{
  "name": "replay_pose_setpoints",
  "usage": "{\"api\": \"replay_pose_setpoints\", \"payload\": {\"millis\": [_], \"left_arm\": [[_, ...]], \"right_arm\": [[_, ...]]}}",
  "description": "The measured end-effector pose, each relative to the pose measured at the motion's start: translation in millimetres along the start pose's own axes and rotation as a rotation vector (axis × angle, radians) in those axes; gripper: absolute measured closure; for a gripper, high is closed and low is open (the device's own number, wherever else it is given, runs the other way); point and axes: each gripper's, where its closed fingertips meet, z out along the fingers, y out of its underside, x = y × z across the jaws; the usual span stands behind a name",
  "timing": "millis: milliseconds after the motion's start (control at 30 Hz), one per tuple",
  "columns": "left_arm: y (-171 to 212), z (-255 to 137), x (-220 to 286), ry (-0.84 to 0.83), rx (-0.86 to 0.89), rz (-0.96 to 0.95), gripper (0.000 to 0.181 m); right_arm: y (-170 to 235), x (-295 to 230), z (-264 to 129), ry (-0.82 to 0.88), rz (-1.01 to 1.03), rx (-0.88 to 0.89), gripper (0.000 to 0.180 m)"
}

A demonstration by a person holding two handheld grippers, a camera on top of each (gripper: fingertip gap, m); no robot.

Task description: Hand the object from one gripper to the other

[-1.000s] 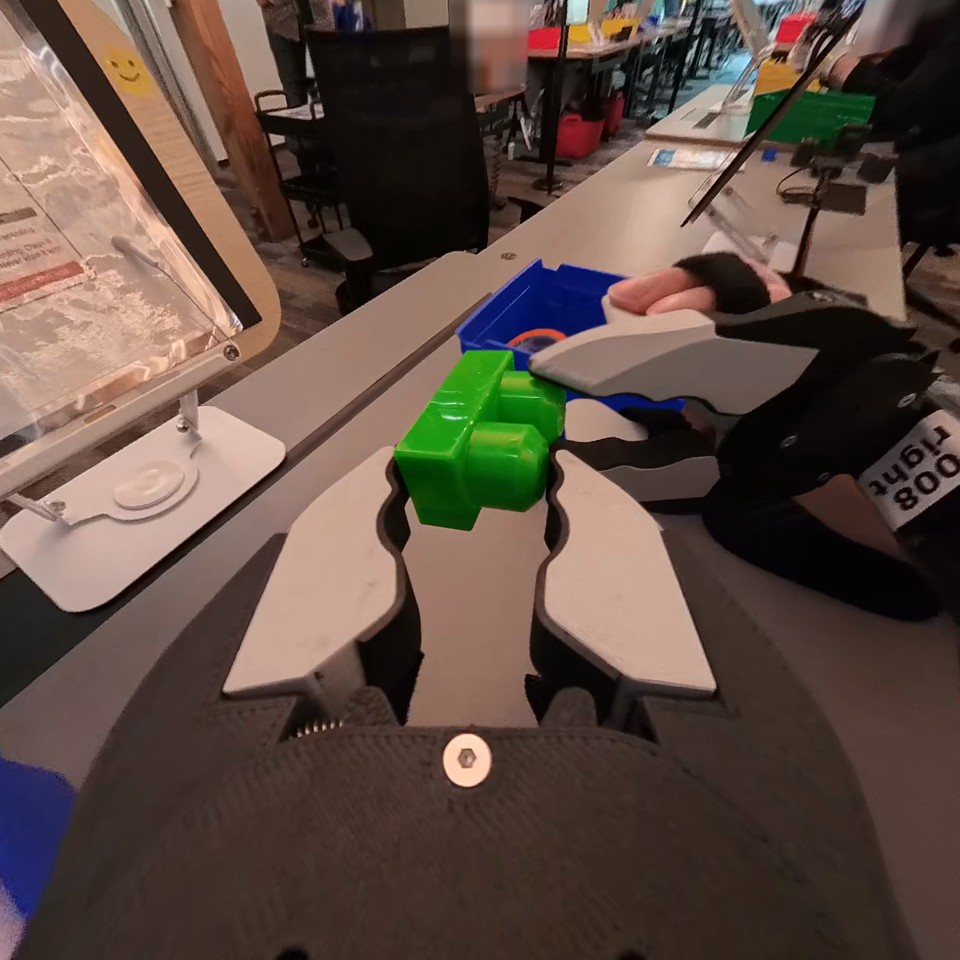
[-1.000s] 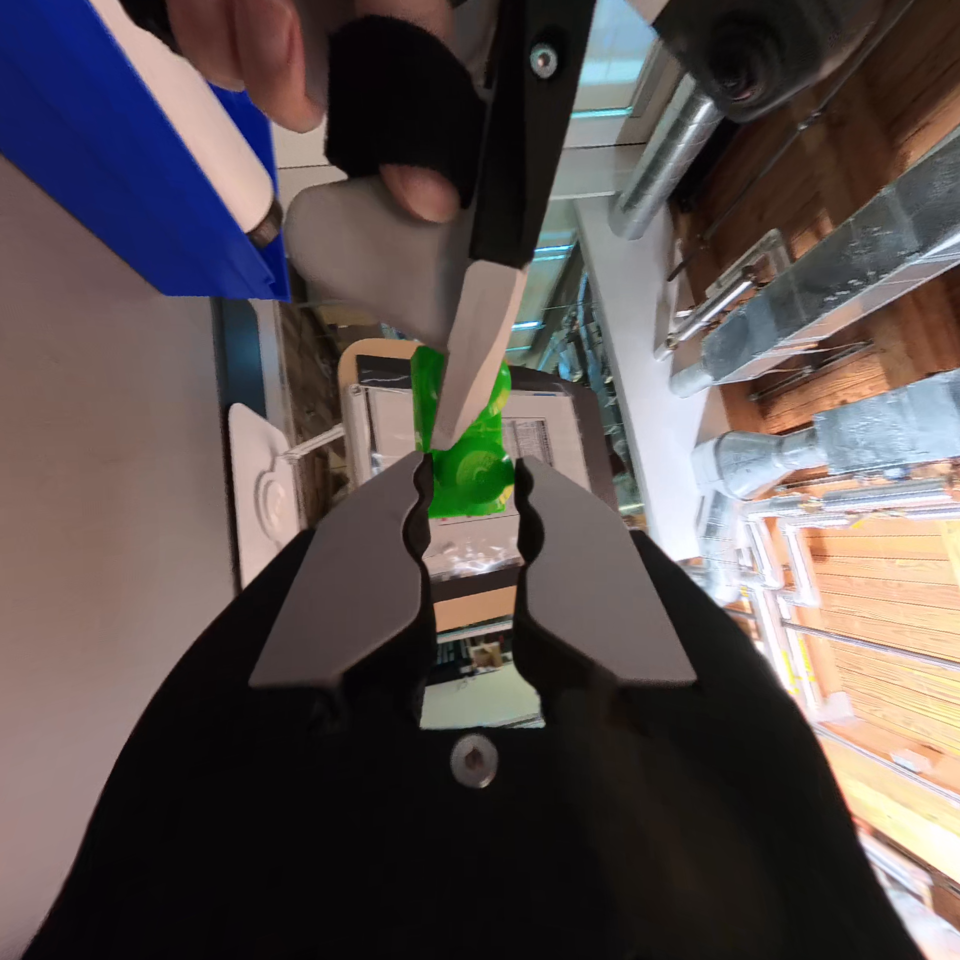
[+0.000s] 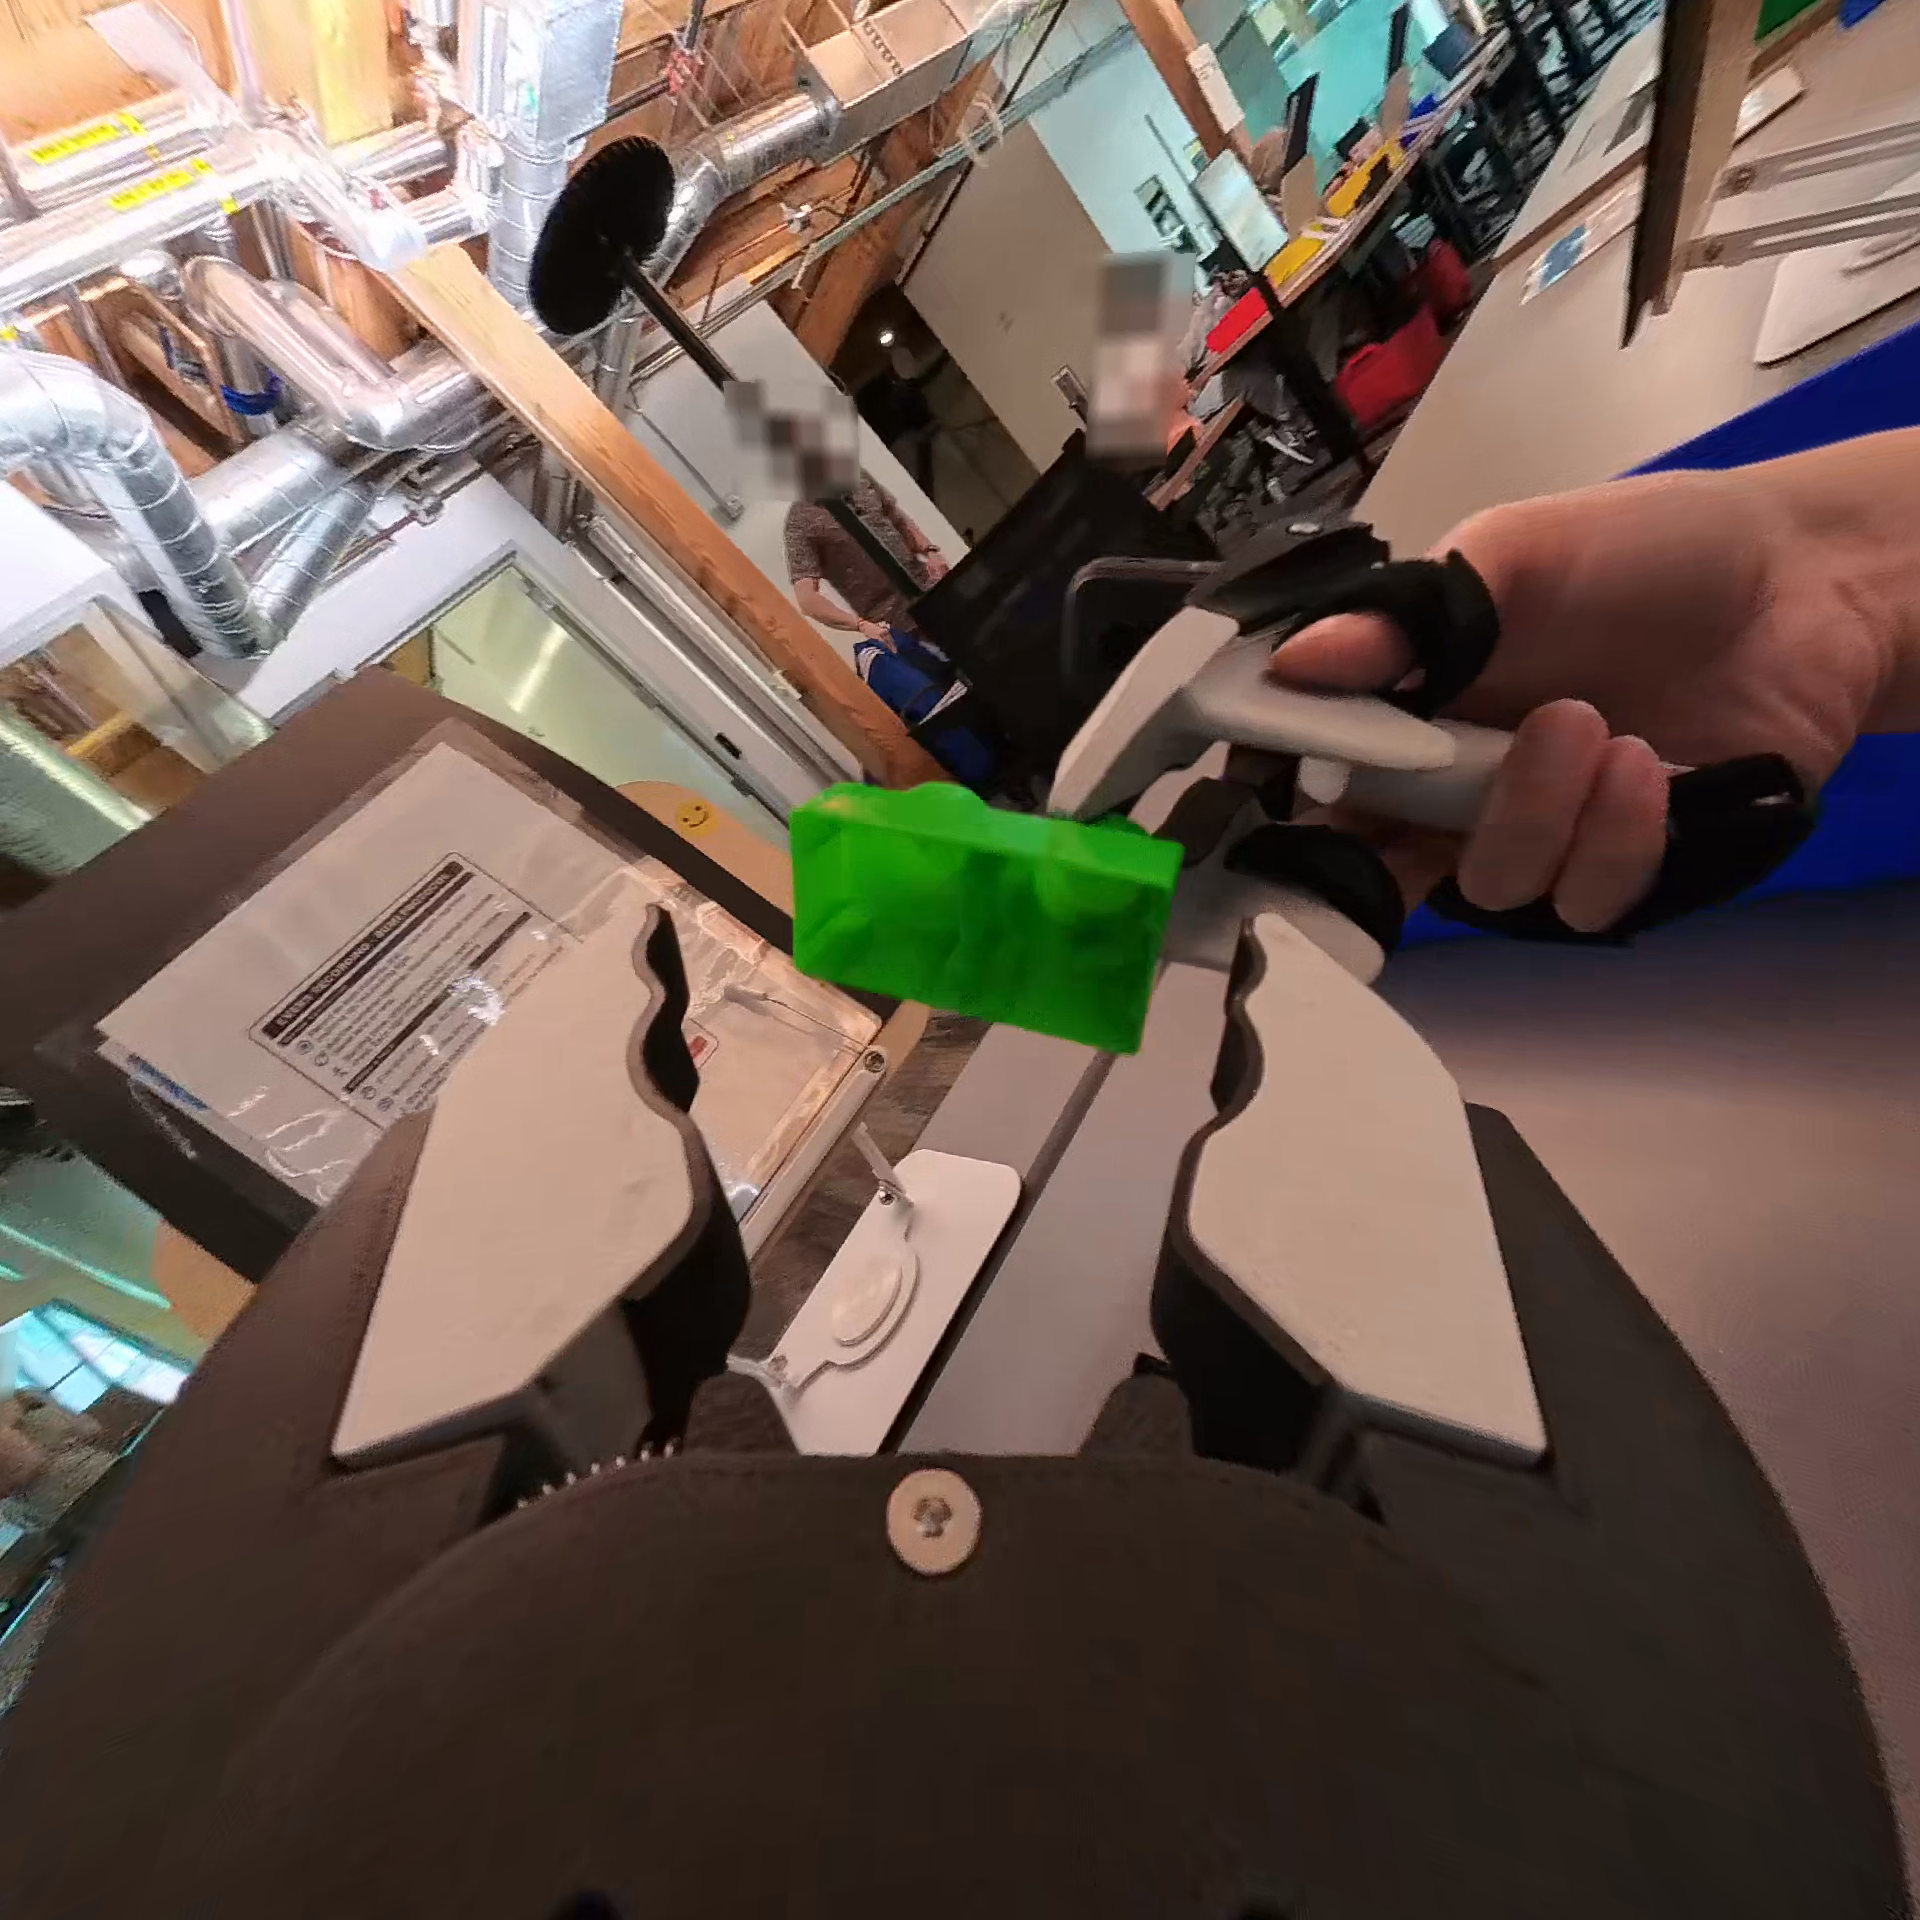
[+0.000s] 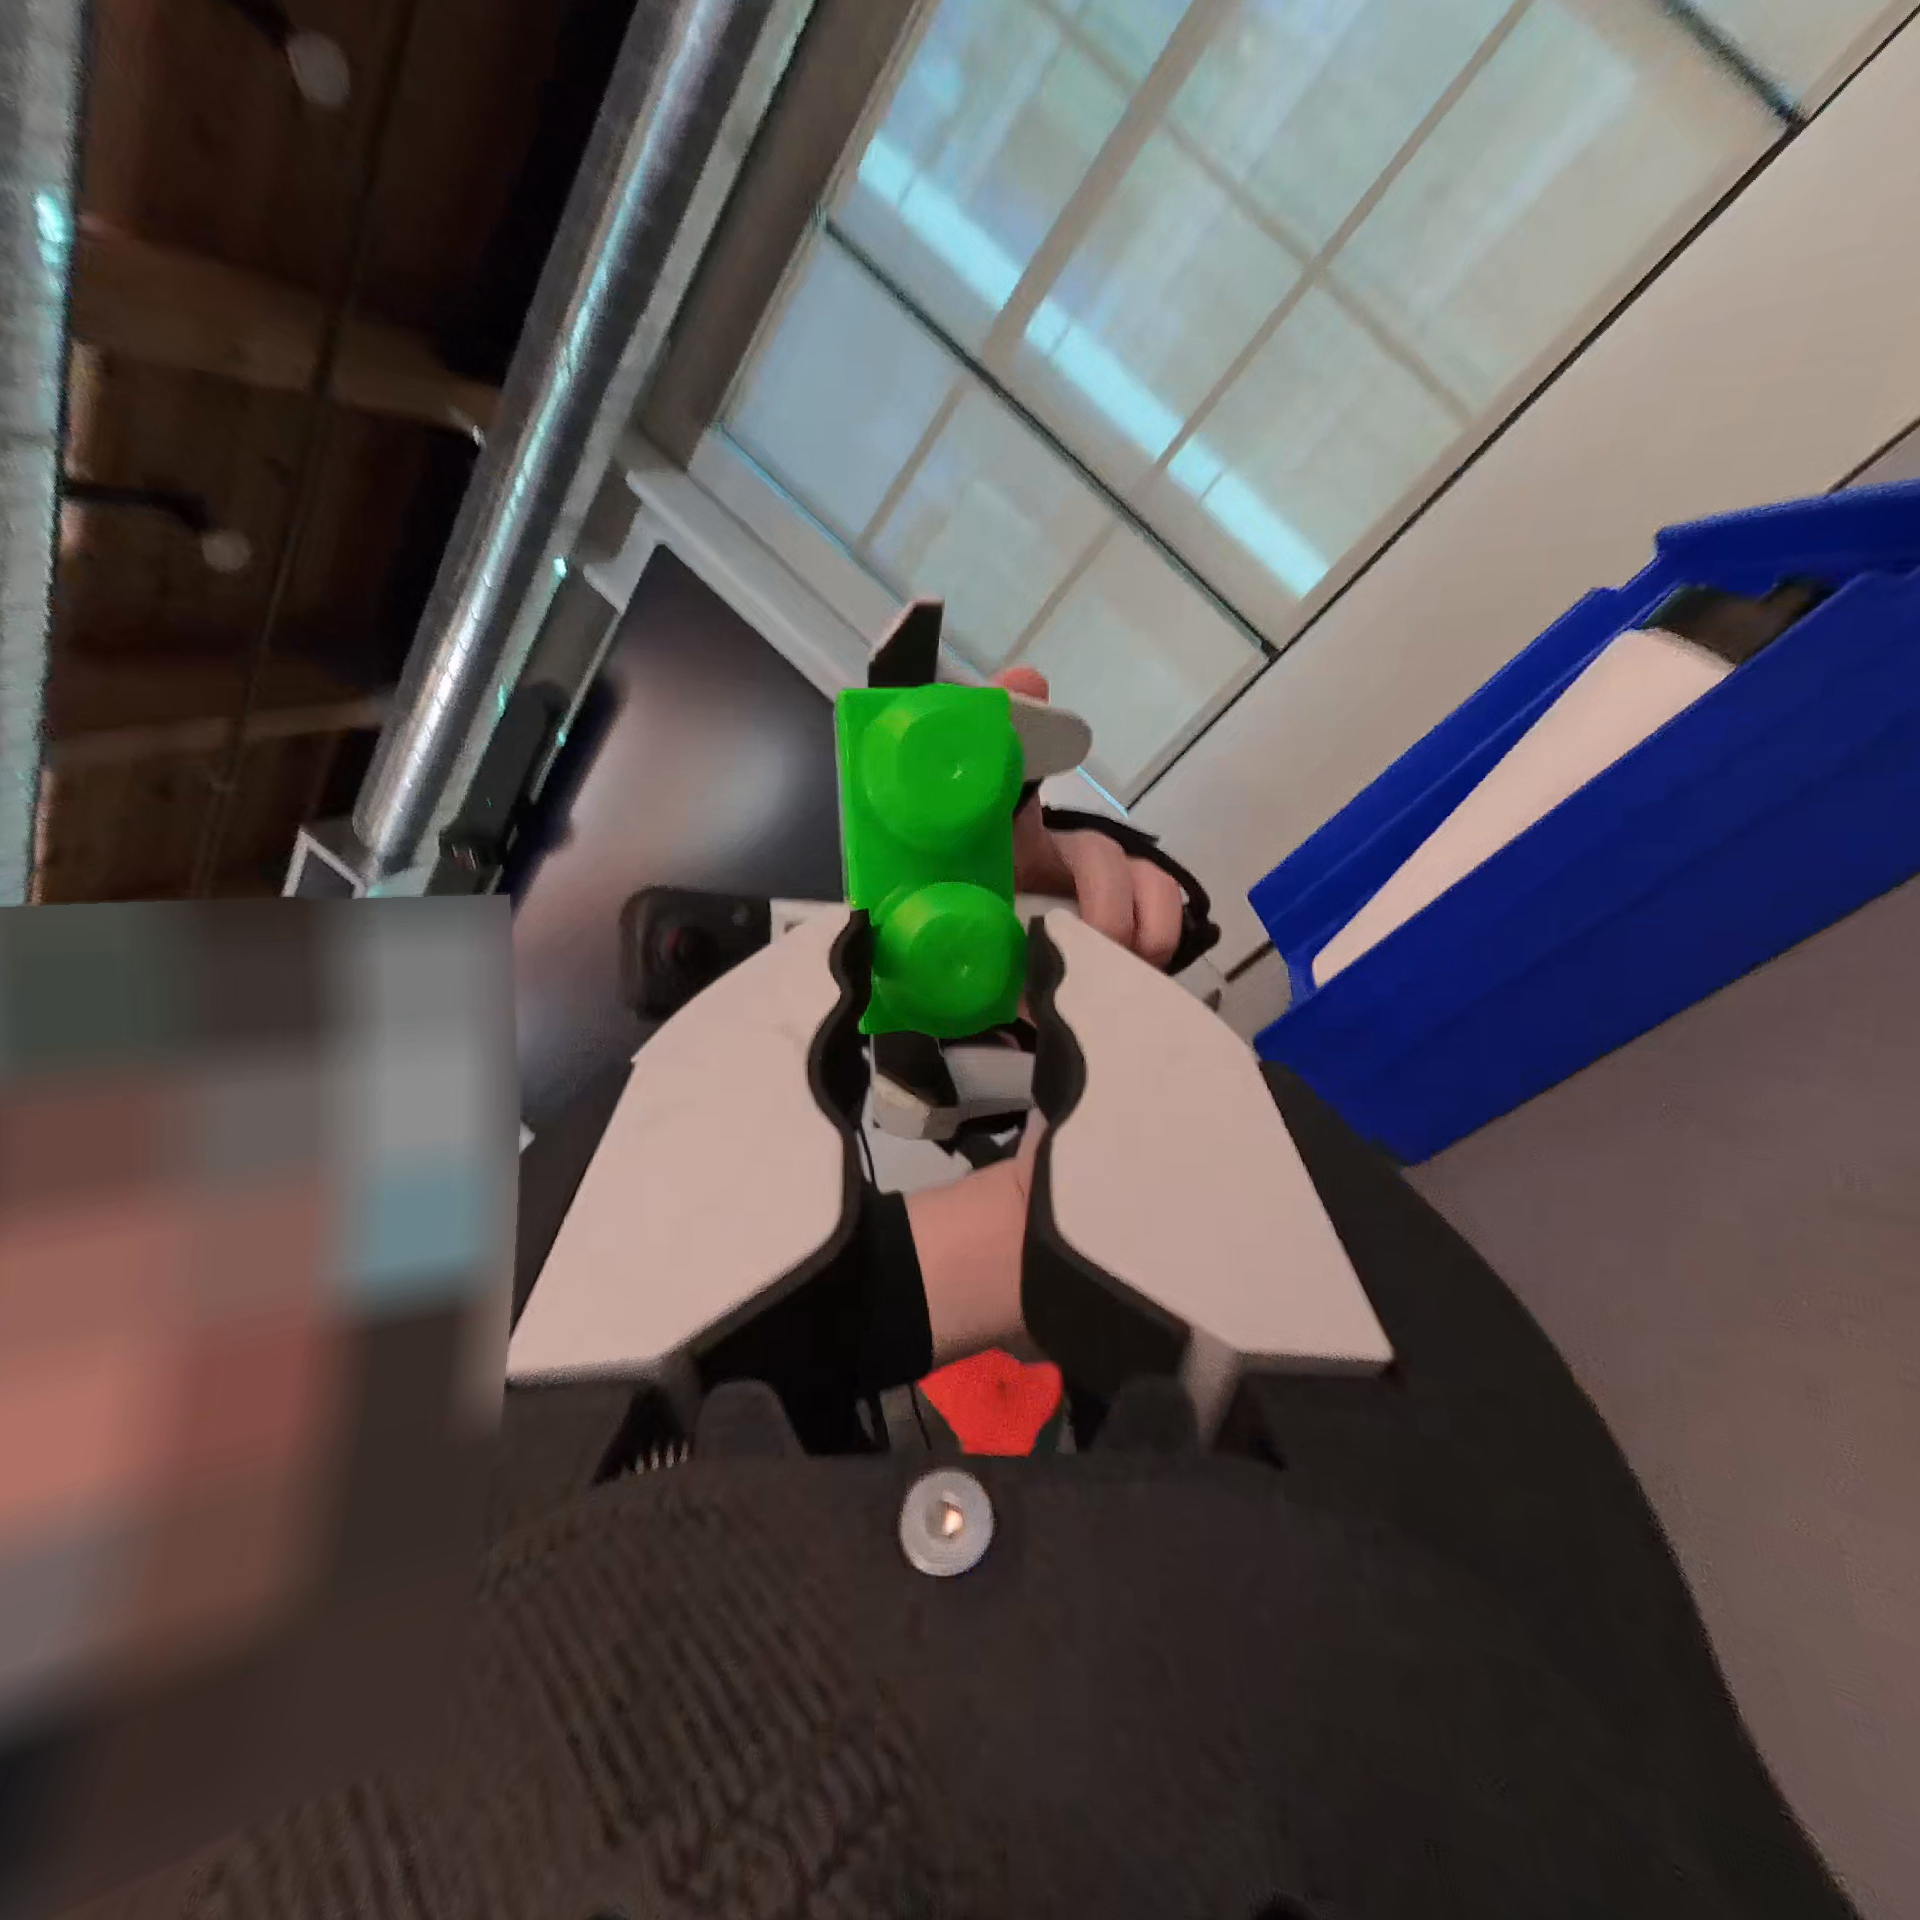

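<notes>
Left wrist view: grey tabletop (image 3: 1621, 1091) runs off to the right, with a clear-covered sign board (image 3: 436, 997) on its white stand to the left and ducts and timber beams overhead. A blue bin (image 4: 1538, 935) sits to the right in the right wrist view. A second ago both grippers pinched the green brick (image 3: 977, 920) low over the table. Now the left gripper (image 3: 951, 977) is spread wide and clear of it, while the right gripper (image 4: 948, 971) clamps the brick's near end, held up in the air. Handover looks done; the brick rides with the right gripper alone.
</notes>
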Motion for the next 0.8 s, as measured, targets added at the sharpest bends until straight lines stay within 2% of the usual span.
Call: {"api": "replay_pose_setpoints", "payload": {"millis": [167, 233, 267, 333, 433, 500, 567, 633, 700, 800], "left_arm": [[-1.4, -1.2, 16.7, 0.085, -0.005, 0.041, 0.090], [4.0, 0.1, 14.4, 0.067, -0.051, 0.081, 0.096], [8.2, 1.1, 9.5, 0.037, -0.084, 0.100, 0.099], [13.7, 1.3, -4.7, -0.059, -0.123, 0.163, 0.103], [24.3, -0.6, -23.6, -0.203, -0.219, 0.352, 0.103], [28.3, -0.1, -25.3, -0.243, -0.260, 0.453, 0.103], [29.7, 2.8, -18.9, -0.235, -0.272, 0.480, 0.103], [30.0, 4.8, -14.8, -0.238, -0.283, 0.496, 0.103], [30.4, 5.1, -13.4, -0.250, -0.301, 0.539, 0.102], [32.9, 5.9, -10.3, -0.243, -0.324, 0.557, 0.103]], "right_arm": [[19.5, -4.5, 9.7, -0.018, -0.035, -0.121, 0.149], [16.1, 2.9, 8.9, 0.039, -0.066, -0.133, 0.148], [10.9, 9.3, 7.0, 0.098, -0.122, -0.120, 0.141], [-7.7, 19.1, 0.1, 0.241, -0.304, -0.036, 0.127], [-29.3, 11.8, -7.3, 0.416, -0.664, 0.048, 0.115], [-30.1, 4.3, -5.3, 0.523, -0.887, 0.031, 0.110], [-22.8, 3.1, 2.1, 0.602, -1.012, -0.029, 0.107], [-11.3, 11.3, 9.2, 0.652, -1.017, -0.108, 0.105], [-2.7, 29.0, 8.9, 0.734, -0.921, -0.174, 0.105], [4.8, 39.1, 12.4, 0.718, -0.811, -0.173, 0.105]]}}
